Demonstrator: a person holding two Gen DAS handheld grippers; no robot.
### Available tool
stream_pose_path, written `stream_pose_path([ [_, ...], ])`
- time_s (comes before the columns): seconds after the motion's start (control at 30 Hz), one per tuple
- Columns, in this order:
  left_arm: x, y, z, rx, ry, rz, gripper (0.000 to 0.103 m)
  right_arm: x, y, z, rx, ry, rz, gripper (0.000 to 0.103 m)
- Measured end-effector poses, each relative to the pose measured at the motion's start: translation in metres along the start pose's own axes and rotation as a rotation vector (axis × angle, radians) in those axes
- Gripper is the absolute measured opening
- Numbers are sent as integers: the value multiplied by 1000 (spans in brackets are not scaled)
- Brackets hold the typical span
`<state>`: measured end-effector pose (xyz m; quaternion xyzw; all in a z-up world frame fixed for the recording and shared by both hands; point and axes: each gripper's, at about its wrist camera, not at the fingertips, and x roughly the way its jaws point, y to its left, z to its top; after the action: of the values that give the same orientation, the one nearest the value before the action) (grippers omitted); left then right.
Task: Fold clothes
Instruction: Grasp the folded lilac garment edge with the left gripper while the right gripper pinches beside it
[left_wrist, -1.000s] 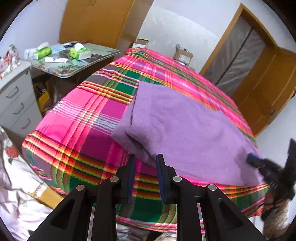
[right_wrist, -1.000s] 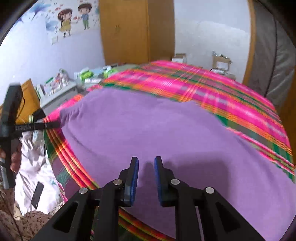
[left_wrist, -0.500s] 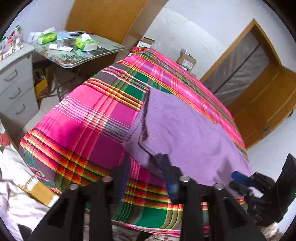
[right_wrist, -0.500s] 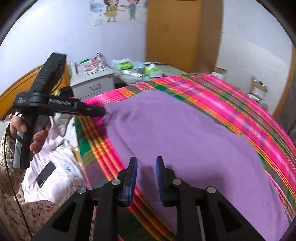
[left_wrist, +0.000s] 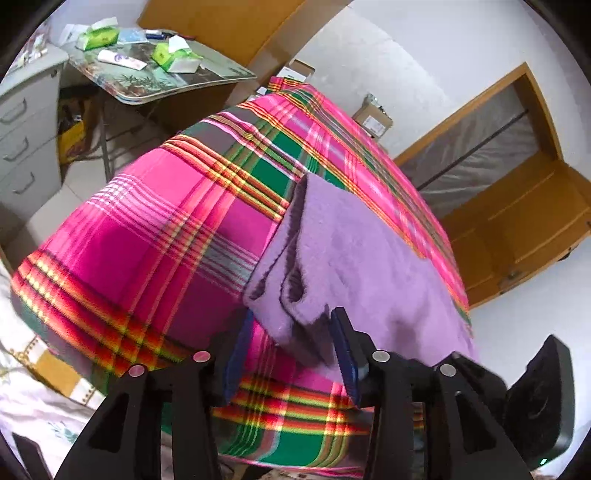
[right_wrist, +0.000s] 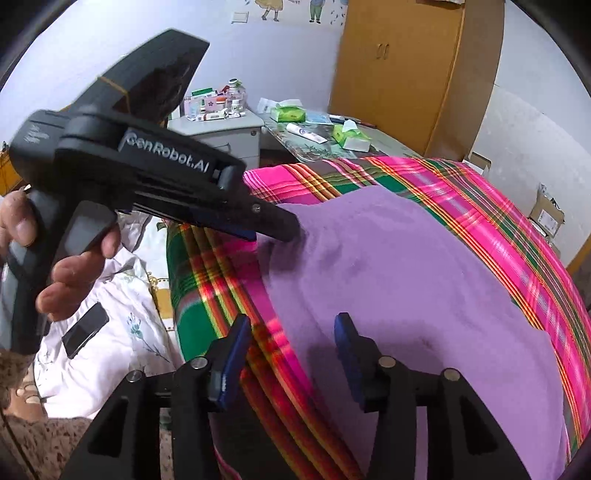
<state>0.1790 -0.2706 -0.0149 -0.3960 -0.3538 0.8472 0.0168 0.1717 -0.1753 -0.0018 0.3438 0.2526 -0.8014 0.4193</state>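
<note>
Both claws spread at the near edge of a folded purple garment on the bed

The left claw (left_wrist: 291, 343) has just been opening and straddles the garment's layered corner, pads not pressing; the right claw (right_wrist: 291, 354) has likewise been opening, over the same near edge, gripping nothing. The purple fleece garment (right_wrist: 406, 295) lies flat on the plaid bedspread (left_wrist: 166, 240), its long axis along the bed toward the far wall, likely readied for another fold.

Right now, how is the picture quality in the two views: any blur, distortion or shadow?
Left wrist view: strong fisheye bending, dark vignette corners; purple garment sharp, left tool casts shadow on it. Right wrist view: same bending; plaid cover slightly smeared near right tool.
</note>
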Motion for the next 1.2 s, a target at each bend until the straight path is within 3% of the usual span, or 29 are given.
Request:
stream_pose_path([
  [0.43,-4,-9,13,-21,1,-81,46,26,11,22,33,-23,-77,49],
  [0.53,-4,-14,15,-6,4,-78,46,27,8,22,50,-30,-95,38],
  [0.6,-3,-13,17,-5,13,-70,46,27,5,21,65,-32,-113,18],
  [0.7,-4,-6,19,-34,13,-74,46,23,1,19,89,-55,-114,9],
  [0.87,0,4,28,-99,35,-107,50,9,-1,16,101,-108,-108,6],
  [0.97,3,2,31,-93,55,-113,59,1,-2,13,107,-143,-113,6],
  [1.2,18,14,35,-208,117,-204,63,-15,-11,6,133,-192,-91,6],
])
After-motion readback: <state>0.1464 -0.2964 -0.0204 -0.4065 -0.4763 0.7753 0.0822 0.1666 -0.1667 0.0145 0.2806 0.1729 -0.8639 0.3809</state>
